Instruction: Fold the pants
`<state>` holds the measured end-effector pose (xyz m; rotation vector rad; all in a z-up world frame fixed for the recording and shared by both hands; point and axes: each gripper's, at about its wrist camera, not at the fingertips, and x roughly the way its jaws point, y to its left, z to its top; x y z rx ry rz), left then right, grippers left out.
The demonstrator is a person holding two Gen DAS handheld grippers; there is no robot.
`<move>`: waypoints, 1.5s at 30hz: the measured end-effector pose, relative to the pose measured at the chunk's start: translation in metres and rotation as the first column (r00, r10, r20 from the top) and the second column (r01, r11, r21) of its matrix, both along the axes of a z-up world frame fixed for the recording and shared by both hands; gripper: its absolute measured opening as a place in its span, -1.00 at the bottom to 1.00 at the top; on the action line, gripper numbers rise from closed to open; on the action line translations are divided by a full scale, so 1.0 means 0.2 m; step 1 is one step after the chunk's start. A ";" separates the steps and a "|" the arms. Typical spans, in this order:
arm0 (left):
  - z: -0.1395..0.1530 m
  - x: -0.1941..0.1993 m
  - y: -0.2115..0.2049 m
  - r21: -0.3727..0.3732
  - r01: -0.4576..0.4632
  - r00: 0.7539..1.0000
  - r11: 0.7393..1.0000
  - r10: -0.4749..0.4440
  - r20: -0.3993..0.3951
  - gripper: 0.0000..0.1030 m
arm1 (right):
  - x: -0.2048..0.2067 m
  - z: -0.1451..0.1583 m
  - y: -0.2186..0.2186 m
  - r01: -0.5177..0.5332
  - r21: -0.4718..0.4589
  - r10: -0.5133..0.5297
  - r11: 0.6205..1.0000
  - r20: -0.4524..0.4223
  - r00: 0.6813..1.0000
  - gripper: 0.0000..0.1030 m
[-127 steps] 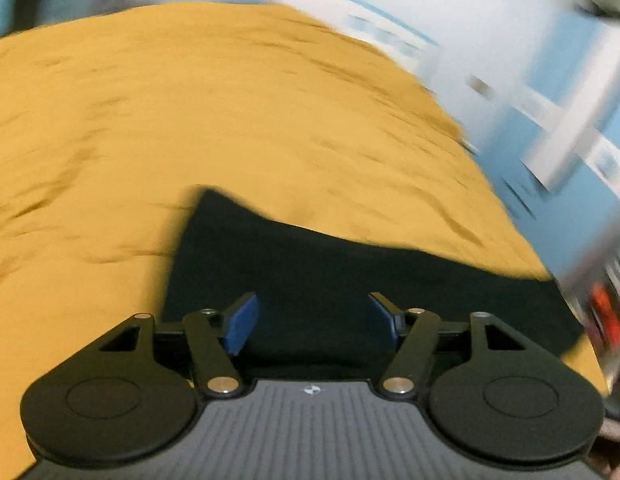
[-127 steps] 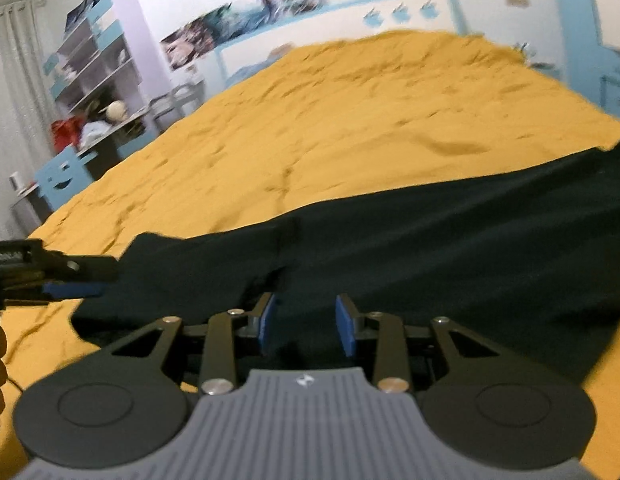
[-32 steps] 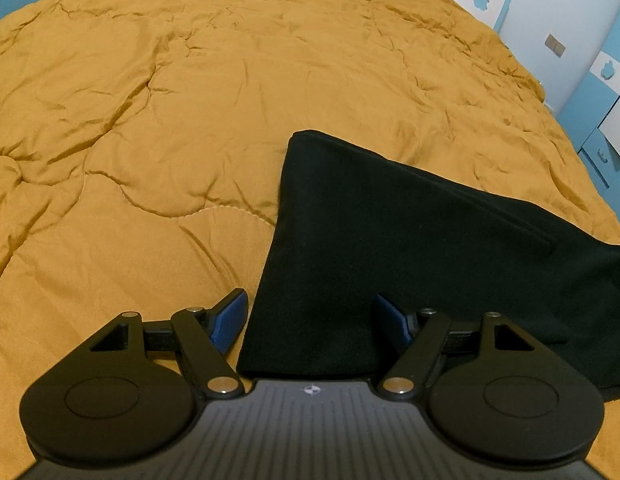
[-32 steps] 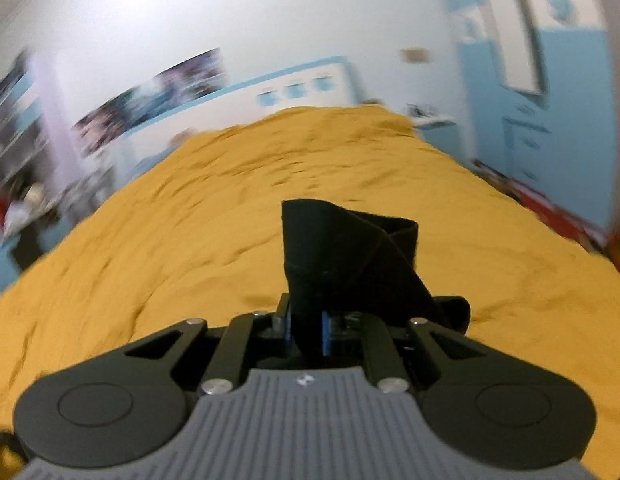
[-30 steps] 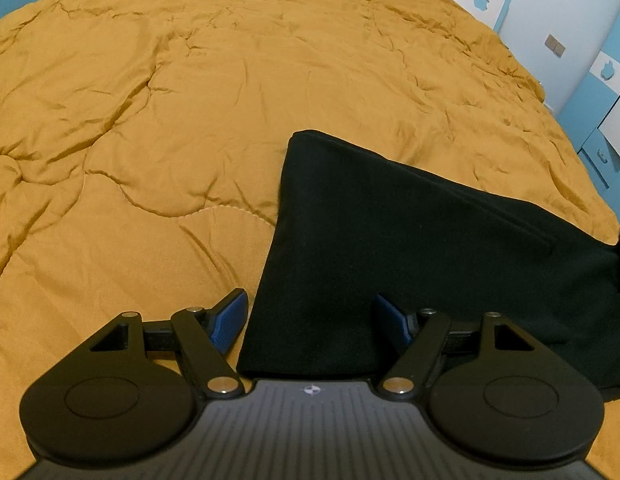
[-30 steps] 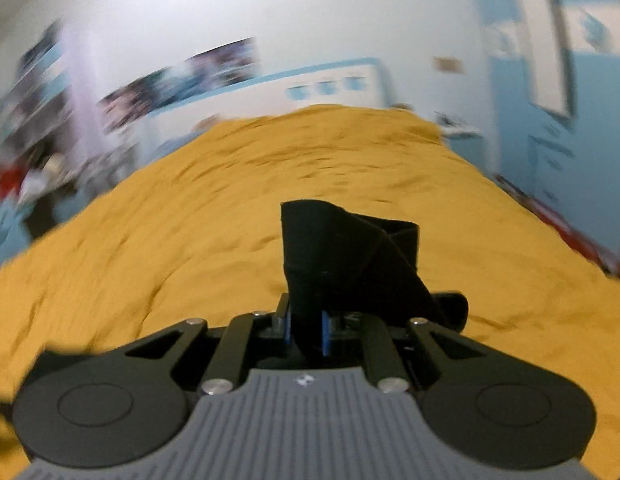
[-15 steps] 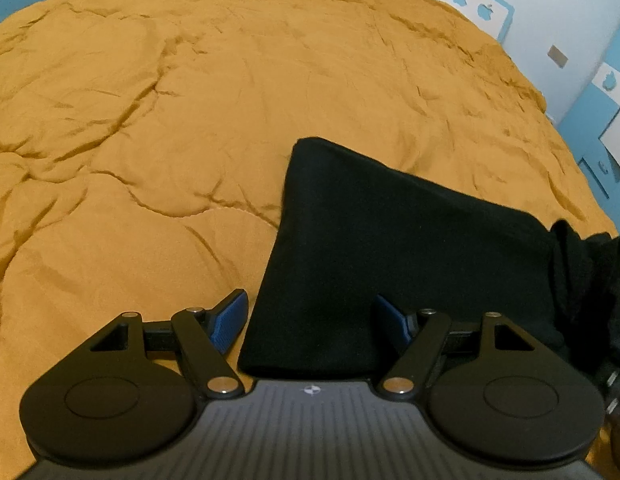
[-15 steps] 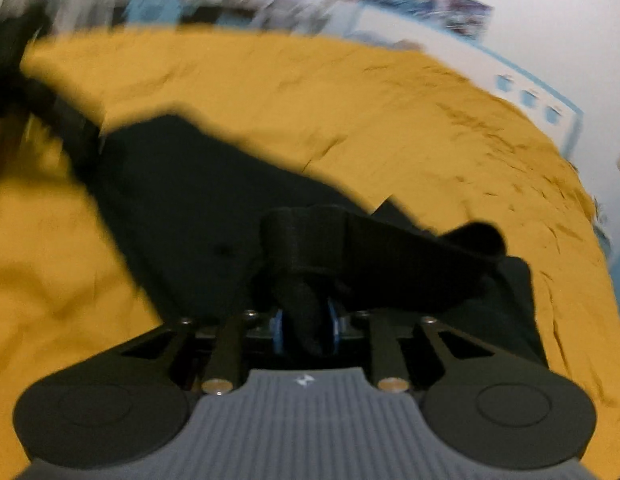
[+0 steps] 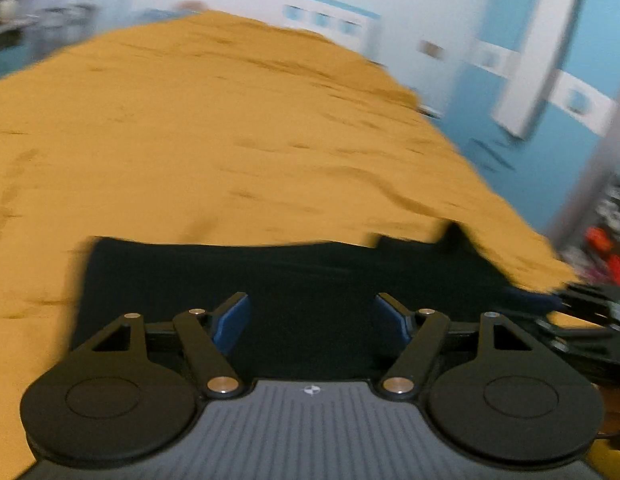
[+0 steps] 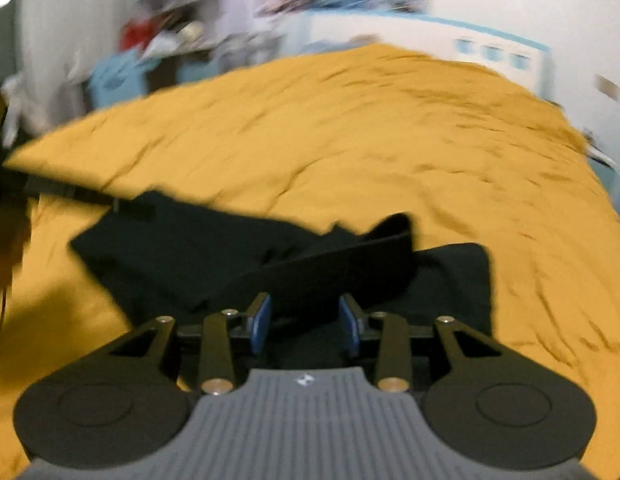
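Two hand-held grippers hover over black pants point(image 10: 238, 256) lying on a bed covered with a yellow quilt point(image 10: 389, 132). The left hand-held gripper point(image 9: 310, 320) has its blue fingers point(image 9: 230, 320) spread wide with nothing between them, the dark cloth point(image 9: 310, 272) just beneath. The right hand-held gripper point(image 10: 305, 324) is also parted and empty, with a raised fold of the pants just ahead of its tips. Both views are blurred. White and blue walls point(image 9: 489, 20) stand beyond the bed.
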<state>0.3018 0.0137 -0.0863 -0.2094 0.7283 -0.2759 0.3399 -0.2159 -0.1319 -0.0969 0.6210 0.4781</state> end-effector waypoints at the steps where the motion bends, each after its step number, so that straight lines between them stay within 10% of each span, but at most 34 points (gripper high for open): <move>1: -0.01 0.02 -0.06 -0.012 0.037 0.999 0.999 -0.037 0.001 0.62 | -0.01 0.00 -0.02 0.034 -0.007 -0.033 0.999 0.016 0.999 -0.35; 15: -0.19 0.40 -0.50 -0.066 0.193 0.965 0.979 -0.201 -0.168 0.49 | -0.18 -0.13 -0.23 0.162 0.096 -0.169 0.982 0.069 0.983 -0.35; 17: -0.20 0.40 -0.49 -0.060 0.173 0.967 0.983 -0.181 -0.180 0.05 | -0.21 -0.12 -0.24 0.178 0.085 -0.185 0.980 0.091 0.979 -0.35; 19: -0.22 0.40 -0.46 -0.082 0.136 0.968 0.987 -0.150 -0.199 -0.85 | -0.21 -0.13 -0.24 0.198 0.040 -0.202 0.979 0.114 0.973 -0.30; 24: -0.21 0.40 -0.32 -0.224 0.049 0.978 0.973 -0.092 -0.187 -0.88 | -0.20 -0.17 -0.27 0.269 -0.002 -0.267 0.963 0.106 0.958 -0.19; 29: -0.25 0.34 -0.08 -0.481 -0.087 0.984 0.872 -0.001 -0.180 -0.88 | -0.18 -0.19 -0.34 0.358 0.054 -0.361 0.932 0.059 0.931 -0.07; 32: -0.28 0.33 -0.04 -0.419 -0.131 0.975 0.899 0.040 -0.219 -0.87 | -0.15 -0.22 -0.39 0.378 0.103 -0.378 0.920 -0.023 0.926 -0.05; 34: -0.31 0.35 -0.09 -0.321 -0.098 0.964 0.942 0.009 -0.267 -0.85 | -0.13 -0.24 -0.41 0.346 0.150 -0.333 0.926 -0.100 0.937 -0.72; 36: -0.30 0.33 -0.12 -0.245 -0.061 0.971 0.968 0.001 -0.240 -0.83 | -0.14 -0.24 -0.42 0.324 0.149 -0.311 0.934 -0.109 0.944 -0.76; 42: -0.24 0.28 -0.04 -0.362 -0.126 0.983 0.924 0.068 -0.169 -0.83 | -0.23 -0.13 -0.49 0.260 0.316 -0.246 0.912 -0.086 0.965 -0.80; 45: -0.29 0.31 -0.06 -0.279 -0.111 0.967 0.954 0.039 -0.251 -0.83 | -0.20 -0.17 -0.44 0.286 0.189 -0.268 0.940 -0.115 0.957 -0.71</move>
